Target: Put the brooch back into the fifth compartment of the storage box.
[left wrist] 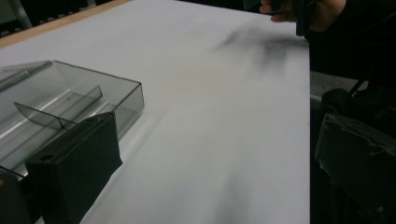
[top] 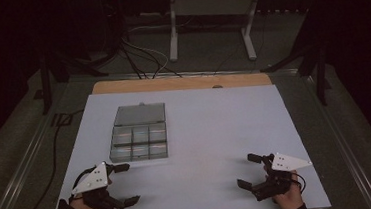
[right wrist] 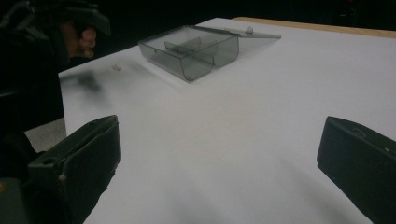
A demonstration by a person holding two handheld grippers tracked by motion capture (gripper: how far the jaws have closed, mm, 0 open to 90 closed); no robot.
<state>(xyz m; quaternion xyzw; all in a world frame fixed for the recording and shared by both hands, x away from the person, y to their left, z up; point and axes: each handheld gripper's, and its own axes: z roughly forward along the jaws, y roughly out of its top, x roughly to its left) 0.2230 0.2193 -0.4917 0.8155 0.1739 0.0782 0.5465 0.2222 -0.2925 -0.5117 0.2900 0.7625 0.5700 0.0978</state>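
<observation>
- High view shows the clear organizer box (top: 138, 137) lying open on the white desk (top: 216, 132), its lid (top: 139, 114) folded flat behind the compartments.
- Left gripper (top: 124, 183) rests just in front of the box, jaws spread wide and holding nothing.
- Right gripper (top: 248, 170) sits well apart from the box, to its right and nearer the person, also spread and empty.
- Judging from this, the step is to reach for the box; the left gripper is the better choice.
- Box walls look thin and smooth, so I would approach low and level, and close on the near wall (left wrist: 123, 100) slowly.
- Compartments seem empty, so the box may slide easily.
</observation>
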